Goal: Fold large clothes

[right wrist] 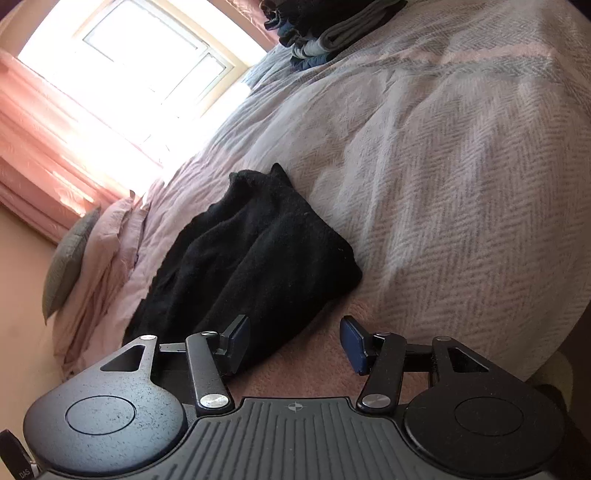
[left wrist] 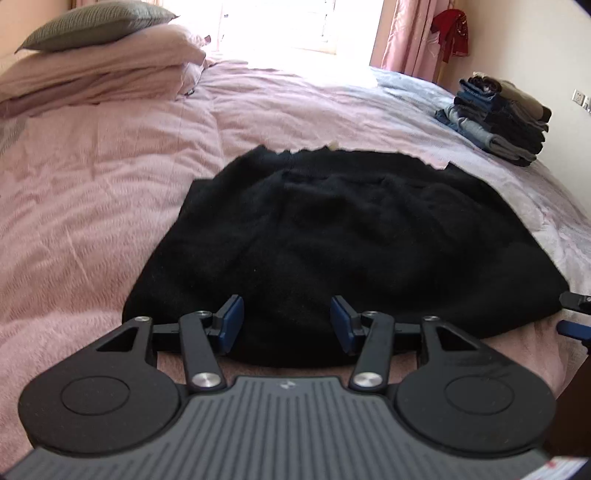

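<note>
A black knitted garment (left wrist: 332, 229) lies spread flat on the pink bed cover (left wrist: 92, 206), its near hem just under my left gripper (left wrist: 287, 325). The left gripper is open, its blue pads (left wrist: 232, 323) hovering over the near hem with nothing between them. At the right edge of the left wrist view, part of the right gripper (left wrist: 574, 314) shows by the garment's right corner. In the right wrist view the same garment (right wrist: 243, 266) lies to the left of centre. My right gripper (right wrist: 295, 341) is open, its left pad over the garment's near corner and its right pad over bare bedding.
A stack of folded clothes (left wrist: 498, 118) sits at the far right of the bed, also in the right wrist view (right wrist: 325, 29). Pillows (left wrist: 99, 62) are piled at the far left. A bright window (right wrist: 147, 62) with pink curtains is behind. A grey-white blanket (right wrist: 461, 166) covers the bed's right side.
</note>
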Action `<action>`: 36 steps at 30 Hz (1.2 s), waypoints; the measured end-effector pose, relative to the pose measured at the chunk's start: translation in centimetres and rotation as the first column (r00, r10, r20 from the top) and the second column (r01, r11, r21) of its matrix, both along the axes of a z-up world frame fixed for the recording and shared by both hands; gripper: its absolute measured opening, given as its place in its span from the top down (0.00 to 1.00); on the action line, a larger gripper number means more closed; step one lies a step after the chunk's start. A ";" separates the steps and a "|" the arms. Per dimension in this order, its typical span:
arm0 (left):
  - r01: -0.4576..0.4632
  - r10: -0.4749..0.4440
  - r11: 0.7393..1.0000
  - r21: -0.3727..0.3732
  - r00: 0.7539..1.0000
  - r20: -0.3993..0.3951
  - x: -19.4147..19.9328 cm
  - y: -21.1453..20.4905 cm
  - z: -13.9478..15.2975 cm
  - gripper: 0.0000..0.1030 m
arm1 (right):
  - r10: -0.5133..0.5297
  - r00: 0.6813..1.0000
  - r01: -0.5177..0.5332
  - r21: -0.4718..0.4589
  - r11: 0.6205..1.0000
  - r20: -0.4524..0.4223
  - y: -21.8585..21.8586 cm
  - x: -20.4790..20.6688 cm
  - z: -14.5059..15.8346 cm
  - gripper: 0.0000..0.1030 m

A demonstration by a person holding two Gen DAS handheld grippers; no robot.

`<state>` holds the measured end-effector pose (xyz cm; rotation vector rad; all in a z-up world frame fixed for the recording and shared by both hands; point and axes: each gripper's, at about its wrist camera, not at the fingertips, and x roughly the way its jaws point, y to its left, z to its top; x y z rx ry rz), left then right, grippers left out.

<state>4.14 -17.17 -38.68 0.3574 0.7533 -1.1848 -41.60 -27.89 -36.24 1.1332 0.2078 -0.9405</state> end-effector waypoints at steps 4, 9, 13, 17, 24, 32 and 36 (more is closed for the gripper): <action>-0.007 0.007 0.999 -0.036 1.000 -0.010 0.5 0.4 0.9 0.50 | -0.044 0.998 0.042 0.046 0.998 0.042 -0.9 -0.6 -0.7 0.49; -0.032 0.032 0.999 0.004 0.998 -0.060 2.0 0.5 -0.1 0.51 | -0.078 0.996 0.073 0.085 0.994 0.052 -1.3 -1.0 -0.9 0.48; -0.053 0.048 0.997 -0.049 0.995 -0.092 4.3 0.8 1.5 0.46 | -0.070 0.997 0.070 0.004 0.998 -0.018 -1.4 -1.2 0.2 0.48; -0.095 0.091 0.995 -0.039 0.992 -0.089 6.3 0.5 1.7 0.45 | -0.081 0.997 0.080 0.048 0.996 0.015 -1.8 -1.8 -0.4 0.48; -0.101 0.100 0.995 -0.005 0.985 -0.138 6.8 1.3 -0.4 0.45 | -0.121 0.987 0.115 0.067 0.991 0.102 -1.9 -0.1 -2.6 0.47; -0.110 0.102 0.993 -0.032 0.974 -0.202 8.0 2.5 -0.3 0.45 | -0.235 0.928 0.227 0.063 0.972 0.288 -2.4 0.9 -3.4 0.51; -0.133 0.126 0.991 -0.022 0.969 -0.213 8.7 3.0 -0.5 0.45 | -0.231 0.958 0.221 0.078 0.972 0.171 -3.2 2.2 -3.5 0.82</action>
